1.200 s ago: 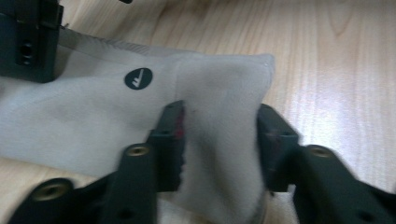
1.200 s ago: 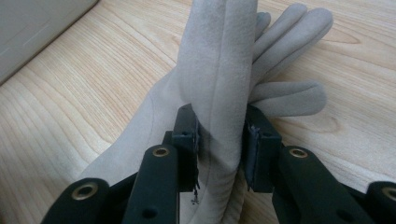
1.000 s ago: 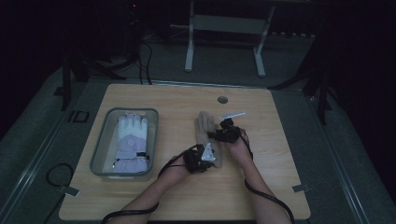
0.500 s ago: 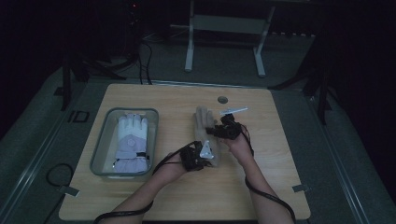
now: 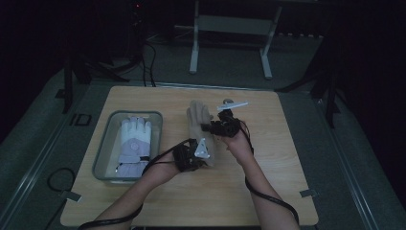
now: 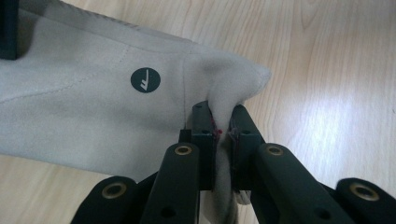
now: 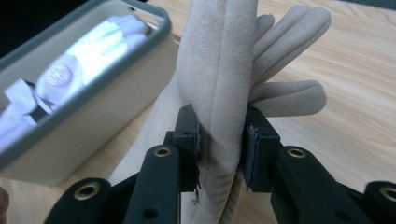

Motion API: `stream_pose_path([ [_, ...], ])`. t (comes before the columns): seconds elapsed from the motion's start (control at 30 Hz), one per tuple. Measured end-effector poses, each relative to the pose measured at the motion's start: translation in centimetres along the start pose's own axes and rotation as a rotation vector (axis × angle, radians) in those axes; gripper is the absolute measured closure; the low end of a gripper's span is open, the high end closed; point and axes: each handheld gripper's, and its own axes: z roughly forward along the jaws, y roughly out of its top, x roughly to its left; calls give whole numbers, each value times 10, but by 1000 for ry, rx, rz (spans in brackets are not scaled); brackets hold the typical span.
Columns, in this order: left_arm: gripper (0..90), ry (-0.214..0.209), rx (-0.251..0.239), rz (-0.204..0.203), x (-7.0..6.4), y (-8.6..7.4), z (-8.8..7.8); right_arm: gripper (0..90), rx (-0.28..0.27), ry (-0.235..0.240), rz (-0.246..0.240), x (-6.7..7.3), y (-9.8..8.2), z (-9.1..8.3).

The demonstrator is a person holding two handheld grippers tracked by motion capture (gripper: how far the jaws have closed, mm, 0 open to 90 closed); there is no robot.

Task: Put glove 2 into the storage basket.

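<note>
Black hand-held gripper point(image 6: 223, 135), brass-ringed screw holes, trailing black cables, bare forearms

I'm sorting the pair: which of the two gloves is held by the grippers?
The beige glove, out on the table: the left gripper pinches its cuff, the right gripper its side. The white glove lies untouched in the grey bin.

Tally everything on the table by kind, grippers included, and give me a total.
Gloves: 2, a beige glove pinched by both grippers and a white glove lying in the bin
Bins: 1, the grey bin
Grippers: 2, the left gripper and the right gripper
Small round things: 1, a disc near the far edge, too small to identify
Total: 6
</note>
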Motion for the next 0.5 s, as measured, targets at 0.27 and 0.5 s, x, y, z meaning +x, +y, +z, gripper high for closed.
stream_pose_path([
  [0.27, 840, 22, 3, -6, 3, -11, -33, 706, -20, 34, -28, 22, 18, 3],
  [0.5, 839, 35, 11, -24, 5, -25, -50, 706, -15, 62, -55, 40, 32, 13],
])
